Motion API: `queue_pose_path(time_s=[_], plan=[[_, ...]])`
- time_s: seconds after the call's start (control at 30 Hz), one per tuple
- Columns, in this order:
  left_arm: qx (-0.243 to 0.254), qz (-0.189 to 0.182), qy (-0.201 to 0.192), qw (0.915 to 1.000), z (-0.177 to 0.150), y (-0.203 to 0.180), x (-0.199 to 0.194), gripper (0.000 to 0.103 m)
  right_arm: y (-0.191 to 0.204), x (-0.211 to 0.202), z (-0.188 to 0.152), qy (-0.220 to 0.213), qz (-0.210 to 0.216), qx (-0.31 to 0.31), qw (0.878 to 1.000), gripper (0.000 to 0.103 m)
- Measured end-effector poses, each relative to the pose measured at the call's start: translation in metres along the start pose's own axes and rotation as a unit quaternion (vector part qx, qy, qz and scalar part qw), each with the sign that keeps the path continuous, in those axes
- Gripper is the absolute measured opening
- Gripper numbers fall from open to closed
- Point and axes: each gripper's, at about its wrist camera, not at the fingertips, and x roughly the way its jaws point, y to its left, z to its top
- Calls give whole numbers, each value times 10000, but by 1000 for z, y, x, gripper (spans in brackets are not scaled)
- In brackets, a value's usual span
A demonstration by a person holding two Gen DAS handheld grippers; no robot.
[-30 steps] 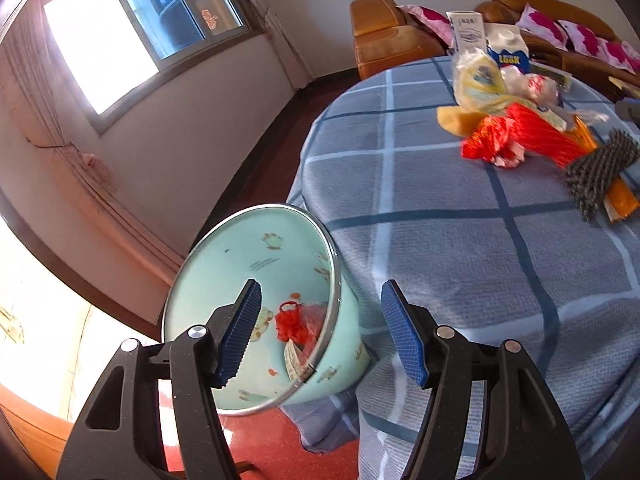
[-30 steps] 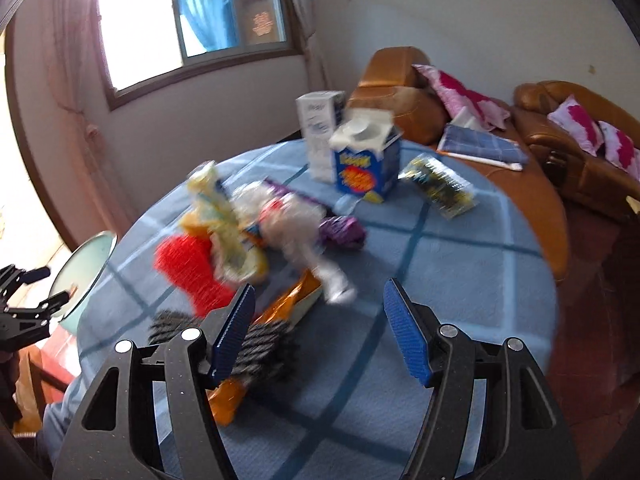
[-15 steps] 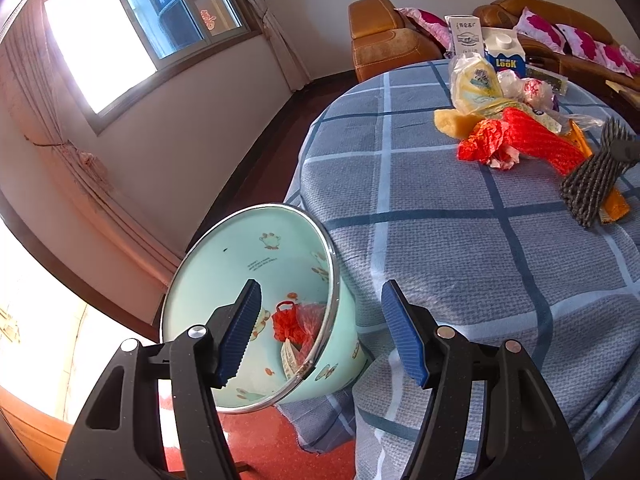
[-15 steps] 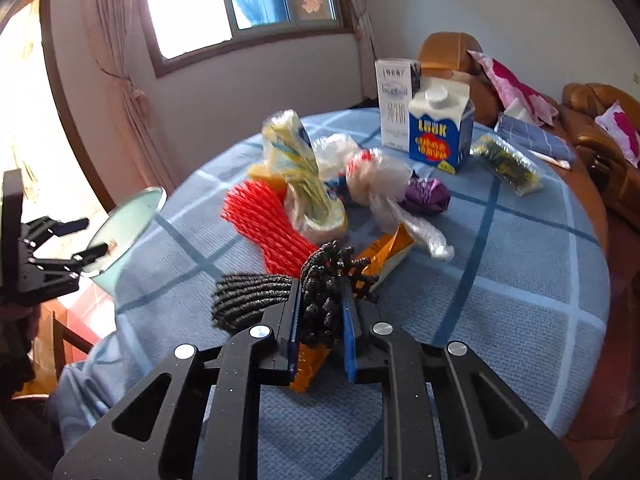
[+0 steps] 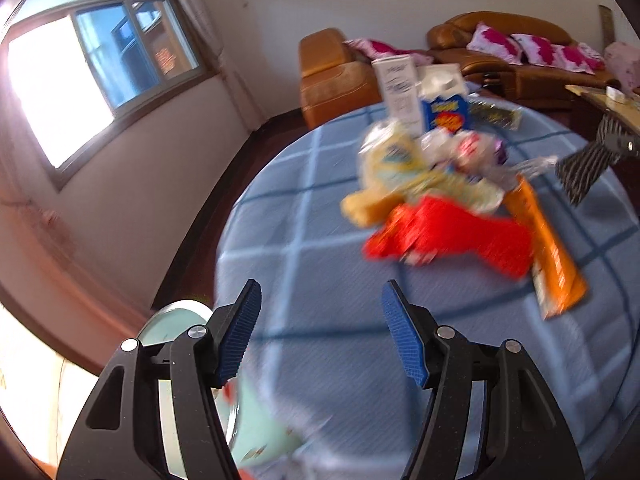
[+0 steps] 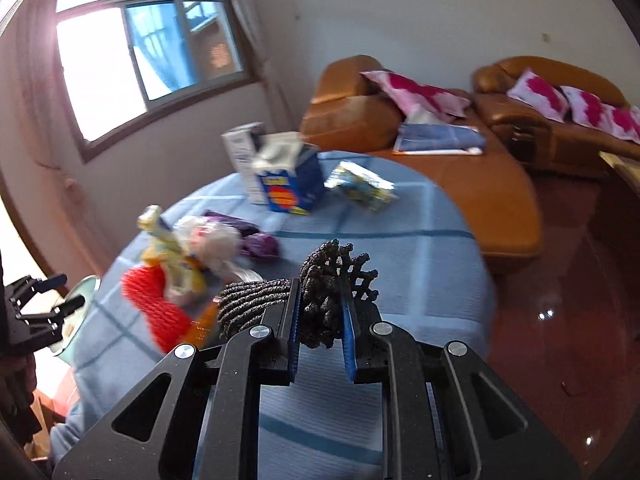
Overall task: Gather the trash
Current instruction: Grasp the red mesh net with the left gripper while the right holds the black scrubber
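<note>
Clamping the black net between its pads, the right gripper holds it clear above the table, apparently to carry it to the bin. Left gripper hangs wide and empty near that bin at the table's edge.

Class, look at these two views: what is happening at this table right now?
A person is clearing trash off the blue checked table. The right hand-held gripper is shut on a black foam net, lifted clear of the pile. The left hand-held gripper is open and empty near the pale green bin beside the table.
</note>
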Motion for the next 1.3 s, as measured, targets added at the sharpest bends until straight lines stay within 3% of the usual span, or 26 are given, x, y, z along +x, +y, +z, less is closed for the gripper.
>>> queue_pose_path(time_s=[0.3, 0.33, 0.37, 0.43, 0.5, 0.67, 0.87, 1.1, 1.13, 1.23, 1.3], plan=[[287, -448, -36, 9986, 36, -48, 25, 62, -46, -10, -8, -61, -291, 369, 9989, 18], [293, -530, 18, 9982, 36, -51, 30, 55, -46, -9, -10, -51, -283, 375, 9989, 18], [306, -600, 107, 9977, 36, -54, 35, 39, -46, -8, -11, -35, -267, 379, 9989, 18], [206, -993, 319, 9943, 33, -57, 45, 23, -45, -7, -14, -13, -230, 374, 9990, 18], [219, -1137, 402, 9925, 30, -61, 47, 0, -41, -6, -14, -2, -177, 348, 9992, 18], [139, -1176, 241, 9927, 29, -55, 29, 0, -27, -8, -12, -45, -47, 252, 9997, 19], [-147, -915, -76, 9957, 25, -18, -7, 0, -6, -17, -5, -196, 161, 126, 9996, 19], [-331, -691, -37, 9971, 15, 9, -11, 2, 26, -17, 8, -289, 408, -66, 9987, 19], [-333, -716, -11, 9969, 15, 7, -7, 6, 28, -15, 8, -282, 389, -98, 9988, 19], [-337, -769, -37, 9965, 15, -2, 1, 43, 26, -16, 5, -271, 245, -133, 9992, 19], [-277, -851, -77, 9960, 19, -10, 5, 46, 16, -18, 3, -273, 98, -78, 9995, 19]])
